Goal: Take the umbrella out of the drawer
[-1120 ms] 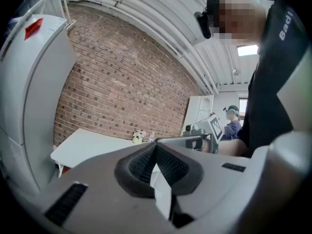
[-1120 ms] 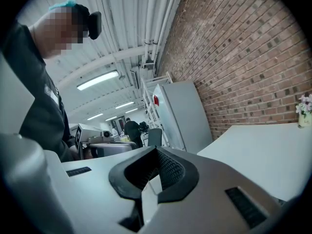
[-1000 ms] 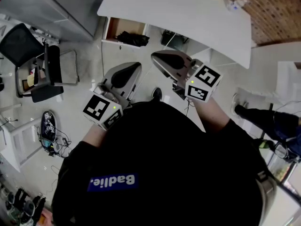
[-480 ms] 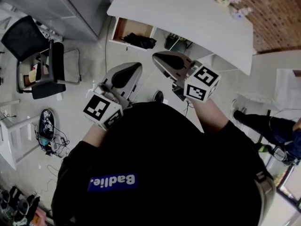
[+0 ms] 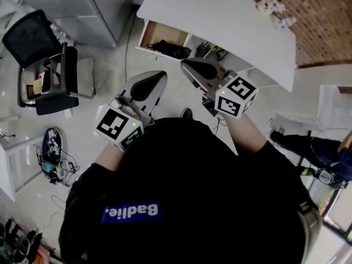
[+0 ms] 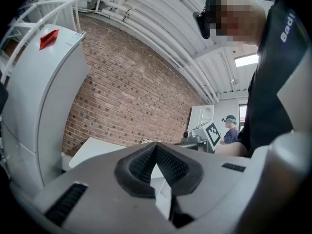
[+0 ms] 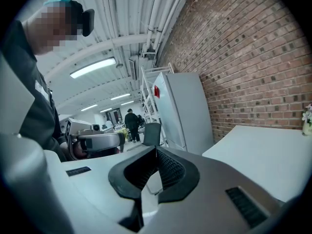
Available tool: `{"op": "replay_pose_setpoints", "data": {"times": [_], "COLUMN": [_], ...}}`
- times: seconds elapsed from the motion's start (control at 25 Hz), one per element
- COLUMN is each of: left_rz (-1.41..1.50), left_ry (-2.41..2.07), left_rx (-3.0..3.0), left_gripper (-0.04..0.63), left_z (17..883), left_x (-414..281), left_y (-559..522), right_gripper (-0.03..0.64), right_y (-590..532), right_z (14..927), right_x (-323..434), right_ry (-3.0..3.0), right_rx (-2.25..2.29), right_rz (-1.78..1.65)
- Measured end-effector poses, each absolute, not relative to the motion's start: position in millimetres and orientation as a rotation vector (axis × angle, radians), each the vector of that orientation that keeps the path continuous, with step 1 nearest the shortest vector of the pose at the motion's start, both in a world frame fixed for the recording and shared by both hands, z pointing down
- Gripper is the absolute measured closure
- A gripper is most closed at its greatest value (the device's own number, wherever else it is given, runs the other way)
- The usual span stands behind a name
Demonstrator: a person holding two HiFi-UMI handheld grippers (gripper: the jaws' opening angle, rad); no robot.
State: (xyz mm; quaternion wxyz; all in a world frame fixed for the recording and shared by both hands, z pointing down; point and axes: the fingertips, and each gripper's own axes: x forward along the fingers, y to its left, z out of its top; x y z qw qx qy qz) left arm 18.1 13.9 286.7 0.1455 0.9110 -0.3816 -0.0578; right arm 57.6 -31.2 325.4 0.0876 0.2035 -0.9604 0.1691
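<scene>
In the head view a black folded umbrella [image 5: 172, 49] lies in an open drawer [image 5: 155, 33] with a wooden inside, under the left end of a white table [image 5: 220, 21]. Both grippers hang in the air in front of the person's chest, well short of the drawer. My left gripper [image 5: 158, 77] is shut and empty; in the left gripper view its pads [image 6: 168, 167] meet with nothing between them. My right gripper [image 5: 186, 65], closer to the umbrella, is also shut and empty, and its pads [image 7: 165, 168] touch in the right gripper view.
A black chair [image 5: 41, 54] stands at the left beside a grey cabinet [image 5: 82, 1]. Cables and a device [image 5: 52, 150] lie on the floor at lower left. Small flowers [image 5: 269, 4] sit on the table. Another person's legs [image 5: 308, 144] show at right.
The person and both grippers have moved toward the table; the drawer and umbrella have shifted right in the head view. Both grippers stay shut.
</scene>
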Motion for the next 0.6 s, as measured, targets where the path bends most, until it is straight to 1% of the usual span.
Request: {"op": "replay_pose_setpoints", "data": {"times": [0.28, 0.6], "left_rz": [-0.197, -0.178], "left_ry": [-1.099, -1.196], "left_rx": [2.594, 2.525], "left_gripper": [0.594, 0.594], "left_z": [292.9, 304.4], "left_x": [-0.8, 2.4], "left_y": [10.0, -30.3], "right_gripper": [0.585, 0.584], "right_y": [-39.9, -85.4], "right_z": [338.9, 391.9], "right_x": [35.3, 45.8], "right_ry": [-2.782, -2.622], "right_rx": [0.606, 0.520], "right_rz": [0.445, 0.454]}}
